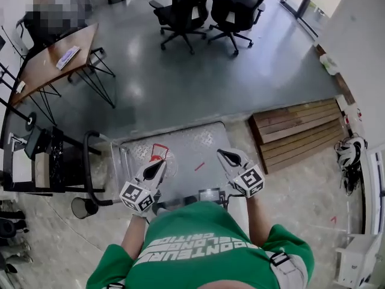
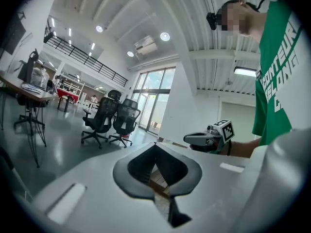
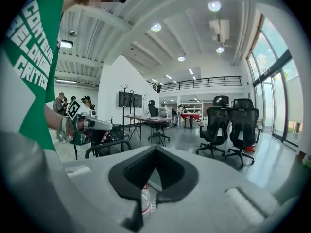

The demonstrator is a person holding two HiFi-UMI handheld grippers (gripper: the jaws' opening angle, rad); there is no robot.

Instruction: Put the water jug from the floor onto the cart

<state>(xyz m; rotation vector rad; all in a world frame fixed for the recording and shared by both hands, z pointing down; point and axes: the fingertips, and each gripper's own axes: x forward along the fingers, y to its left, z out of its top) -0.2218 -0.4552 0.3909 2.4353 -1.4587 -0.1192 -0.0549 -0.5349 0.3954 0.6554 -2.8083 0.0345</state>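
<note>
Placing step looks done: water jug [image 1: 161, 156] stands on cart [image 1: 198, 138] deck, handle end. Your left gripper [image 1: 155, 169] and right gripper [image 1: 230, 158] have jaws together, empty, raised above deck. Next: confirm jug sits steady.

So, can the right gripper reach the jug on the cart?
Probably yes: the jug stands uncovered on the cart, nothing between it and the right gripper, whose shut jaws must open first.

We see open grey floor [image 1: 198, 83] beyond cart deck [image 1: 198, 140]; black cart handle [image 1: 86, 167] blocks left side, wooden pallet [image 1: 298, 134] hems right (chairs [image 1: 180, 8] well apart).
</note>
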